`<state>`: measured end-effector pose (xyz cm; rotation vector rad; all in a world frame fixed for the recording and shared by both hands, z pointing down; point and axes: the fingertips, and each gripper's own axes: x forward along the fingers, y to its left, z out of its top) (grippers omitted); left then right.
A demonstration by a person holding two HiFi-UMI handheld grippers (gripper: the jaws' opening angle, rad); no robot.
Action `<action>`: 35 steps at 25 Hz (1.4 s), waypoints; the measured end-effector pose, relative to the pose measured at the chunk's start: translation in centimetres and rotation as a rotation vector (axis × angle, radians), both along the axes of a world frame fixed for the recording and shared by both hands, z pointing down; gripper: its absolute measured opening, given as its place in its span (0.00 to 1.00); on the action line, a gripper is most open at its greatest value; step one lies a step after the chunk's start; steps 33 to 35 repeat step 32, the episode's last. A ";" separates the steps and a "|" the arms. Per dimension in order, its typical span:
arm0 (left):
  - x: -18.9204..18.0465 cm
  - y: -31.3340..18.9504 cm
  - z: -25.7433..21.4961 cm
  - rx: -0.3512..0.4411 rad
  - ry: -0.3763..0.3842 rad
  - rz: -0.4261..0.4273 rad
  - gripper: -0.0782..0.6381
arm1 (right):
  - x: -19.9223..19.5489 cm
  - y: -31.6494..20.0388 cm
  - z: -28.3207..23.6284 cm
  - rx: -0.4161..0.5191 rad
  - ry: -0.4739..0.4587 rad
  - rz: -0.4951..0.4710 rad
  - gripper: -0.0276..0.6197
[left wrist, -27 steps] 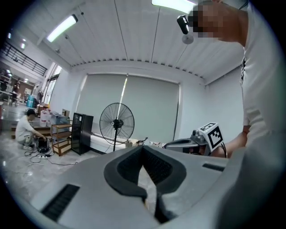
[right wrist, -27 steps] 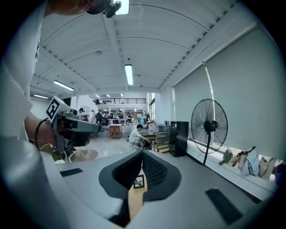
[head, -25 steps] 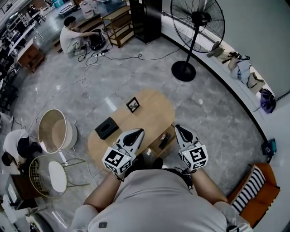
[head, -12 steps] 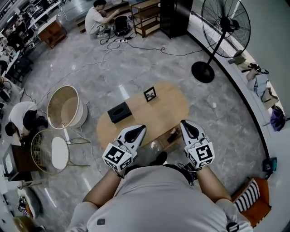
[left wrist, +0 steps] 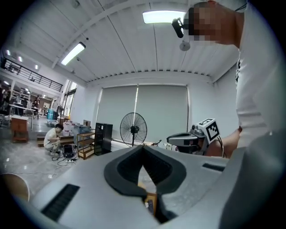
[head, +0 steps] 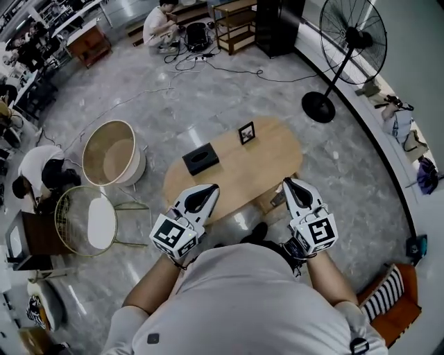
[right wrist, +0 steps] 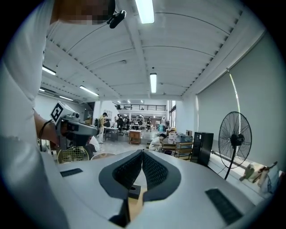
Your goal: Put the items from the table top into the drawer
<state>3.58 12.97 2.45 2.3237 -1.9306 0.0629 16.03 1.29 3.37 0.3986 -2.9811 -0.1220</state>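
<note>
Here, standing at the near edge of an oval wooden worktop (head: 243, 177), seen steeply from above. Holding the left gripper (head: 210, 188) over the near-left rim and the right gripper (head: 286, 182) just off the near-right end, the two well apart and both aimed roughly level across the room.

Left fingers (left wrist: 127, 170) clenched, tips pressed together, nothing grasped. Through the gap below the tips, only a sliver of wood and a small dark item, too small to name. Right fingers (right wrist: 127, 173) likewise clenched on nothing.

On the worktop, a black box (head: 200, 159) lying flat toward the left side, and a small dark frame (head: 246, 132) standing upright near the far edge, apart from the box. Neither touched by a gripper. Same box glimpsed in the right gripper view, low between the fingers but well beyond them.

Drawer (head: 272, 201) partly showing under the near-right edge, just beside the right gripper. Contents not made out.

Around the worktop, on the grey floor (head: 208, 83): a round tub (head: 111, 154) and a wire stool (head: 89, 222) to the left, a tall fan (head: 350, 41) beyond the far right end, and a person (head: 159, 19) sitting at the far side.
</note>
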 end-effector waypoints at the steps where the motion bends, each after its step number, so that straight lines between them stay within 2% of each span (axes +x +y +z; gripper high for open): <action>1: -0.2 1.4 -0.3 0.004 -0.006 0.001 0.12 | 0.0 1.2 -0.3 0.004 -0.004 0.005 0.09; 8: -0.8 10.6 -2.0 0.032 -0.014 0.015 0.12 | -0.5 10.5 -2.4 0.038 -0.020 0.005 0.09; 14: -1.9 14.9 -2.0 0.044 -0.003 0.011 0.12 | -0.4 15.7 -2.9 0.048 -0.024 0.009 0.09; 22: -1.2 16.7 -3.4 0.091 0.005 0.055 0.12 | 0.4 18.7 -3.8 0.052 -0.035 0.043 0.09; 35: -0.1 16.6 -4.3 0.133 0.008 0.096 0.12 | 1.6 19.4 -3.5 0.057 -0.027 0.061 0.09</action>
